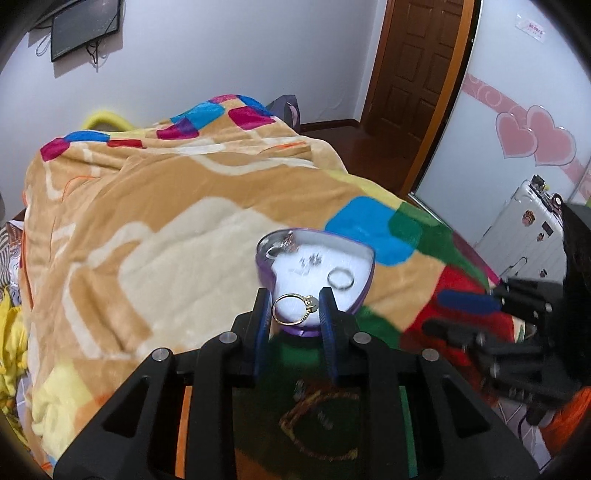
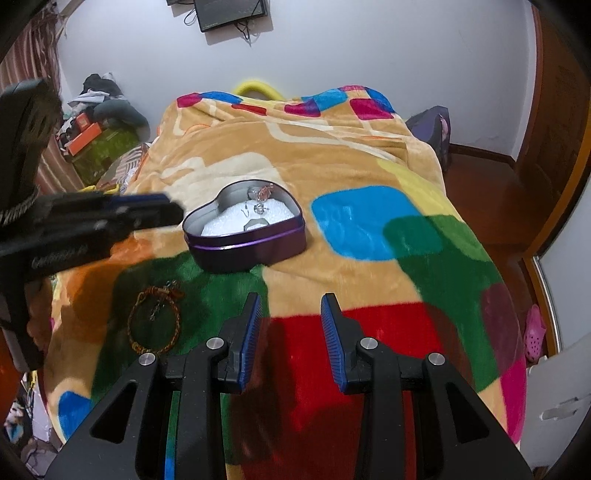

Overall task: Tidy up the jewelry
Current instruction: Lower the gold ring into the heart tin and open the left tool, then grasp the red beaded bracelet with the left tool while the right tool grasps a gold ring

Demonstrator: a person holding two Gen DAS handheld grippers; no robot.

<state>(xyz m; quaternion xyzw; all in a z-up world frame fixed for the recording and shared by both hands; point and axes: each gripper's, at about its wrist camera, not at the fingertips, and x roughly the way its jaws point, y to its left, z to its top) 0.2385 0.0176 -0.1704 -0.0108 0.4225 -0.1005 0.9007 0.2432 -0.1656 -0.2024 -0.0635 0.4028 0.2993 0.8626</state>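
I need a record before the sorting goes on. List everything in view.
Heart-shaped tin: one, purple with white lining, open on the blanket.
Gold ring: one, clamped in the left gripper, in front of the tin.
Silver ring: one, lying in the tin.
Small trinkets: several, silver and pink, at the tin's far side; too small to name.
Braided bracelet: one, brown and orange, on the blanket's green patch.
Blanket: one, tan with coloured patches, covering the bed.
Suitcase: one, white, by the wardrobe.
Wall screen: one, black.
Left gripper: black with blue pads.
Right gripper: black with blue pads, empty.
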